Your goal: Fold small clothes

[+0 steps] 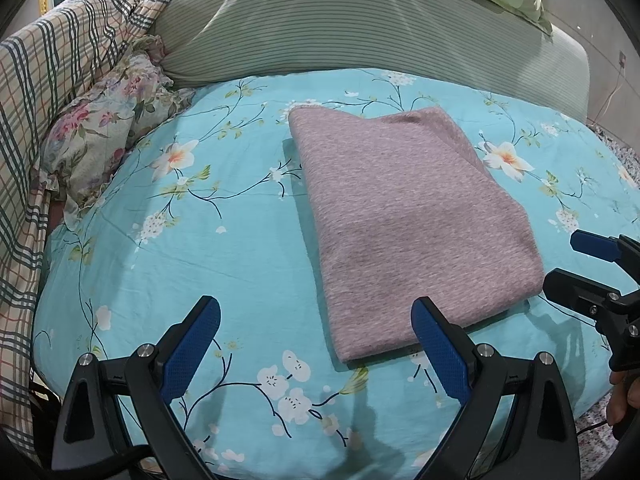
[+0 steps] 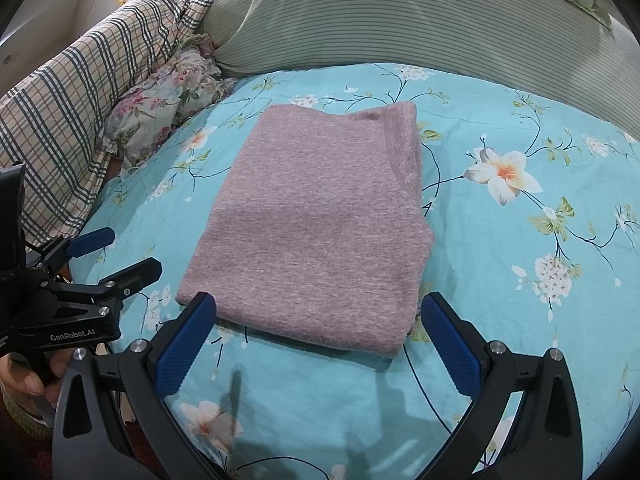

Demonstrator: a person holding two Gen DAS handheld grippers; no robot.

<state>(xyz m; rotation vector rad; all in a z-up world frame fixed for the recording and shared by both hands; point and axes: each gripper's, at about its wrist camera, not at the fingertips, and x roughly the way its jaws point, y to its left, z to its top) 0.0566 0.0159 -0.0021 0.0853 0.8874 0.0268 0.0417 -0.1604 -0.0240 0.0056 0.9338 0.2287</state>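
the left gripper (image 1: 316,322) hangs with jaws wide apart and empty, just off the near edge of the folded pink garment (image 1: 404,220). the right gripper (image 2: 318,320) is likewise spread and empty at that edge. the garment lies flat on the floral bed sheet (image 1: 200,248), before the striped pillow (image 1: 320,20).

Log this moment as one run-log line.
garment: pink sweater folded, flat on floral sheet | left hand-held gripper: open, empty | right hand-held gripper: open, empty, at near edge
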